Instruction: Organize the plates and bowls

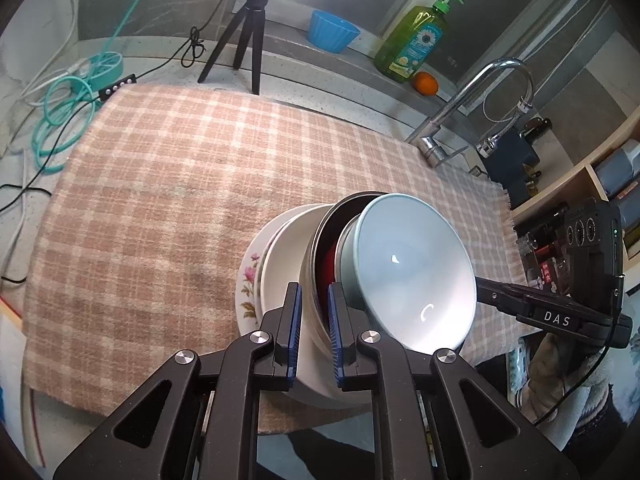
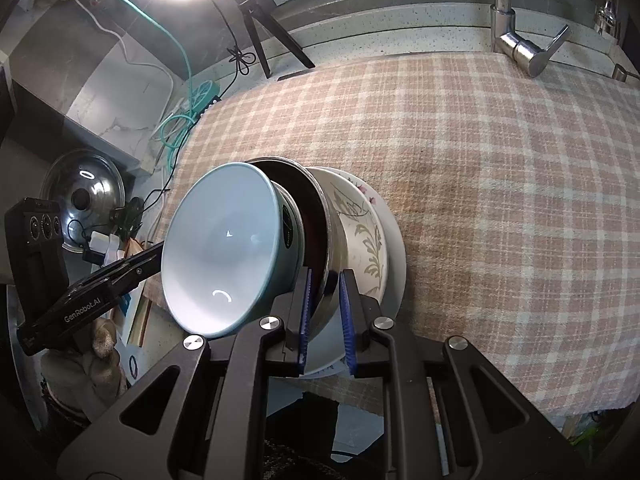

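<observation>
A stack of dishes sits near the front edge of the checked cloth (image 1: 160,200). From the bottom it holds a floral plate (image 1: 248,280), a white plate (image 1: 284,252), a steel bowl with a dark red inside (image 1: 322,256) and a pale blue bowl (image 1: 412,268) nested on top. My left gripper (image 1: 314,332) is shut on the steel bowl's rim. My right gripper (image 2: 326,316) is shut on the opposite rim of the steel bowl (image 2: 332,236). The blue bowl (image 2: 220,248) and the floral plate (image 2: 368,232) also show in the right wrist view.
A black tripod (image 1: 248,40), teal cables (image 1: 72,108), a blue cup (image 1: 332,32), a green soap bottle (image 1: 412,40), an orange (image 1: 426,82) and a faucet (image 1: 472,104) line the back. A pot lid (image 2: 84,196) lies to the left, off the cloth (image 2: 480,200).
</observation>
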